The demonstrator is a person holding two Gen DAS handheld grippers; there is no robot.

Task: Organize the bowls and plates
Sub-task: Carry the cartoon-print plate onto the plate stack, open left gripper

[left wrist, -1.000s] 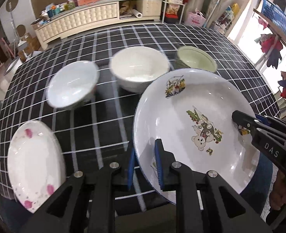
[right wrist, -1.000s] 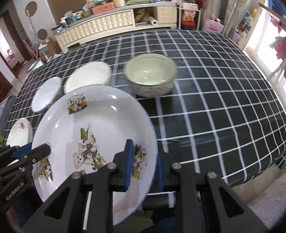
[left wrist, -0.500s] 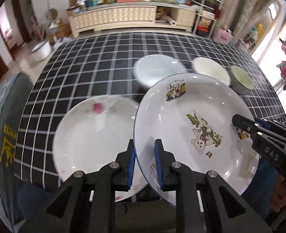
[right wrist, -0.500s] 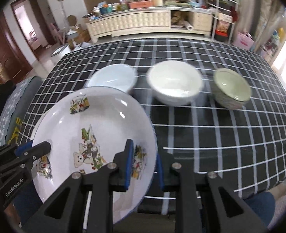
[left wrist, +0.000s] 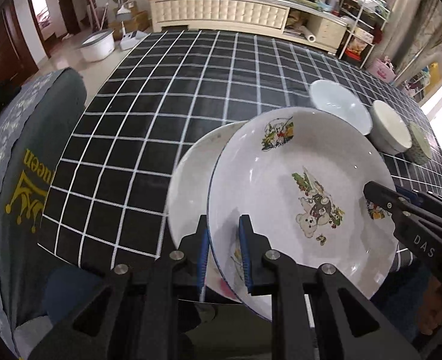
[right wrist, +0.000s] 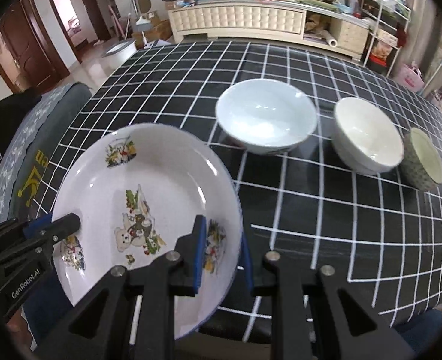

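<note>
A large white plate with a cartoon bear (left wrist: 281,186) is held above the table by both grippers. My left gripper (left wrist: 224,240) is shut on its near left rim. My right gripper (right wrist: 221,249) is shut on its near right rim, and shows from the left wrist view (left wrist: 383,201) too. Under the cartoon plate lies a white plate with pink flowers (left wrist: 191,186), mostly covered. Three bowls stand in a row to the right: pale blue (right wrist: 266,114), white (right wrist: 368,138), and green (right wrist: 425,156).
The table has a black cloth with white checks (left wrist: 161,90). A grey cover with a yellow crown print (left wrist: 25,180) sits beyond its left edge. A cream sideboard (left wrist: 221,12) with clutter stands behind the table.
Both grippers have carried the cartoon plate to the left, from in front of the bowls to over the pink-flowered plate. The bowls now lie off to the right.
</note>
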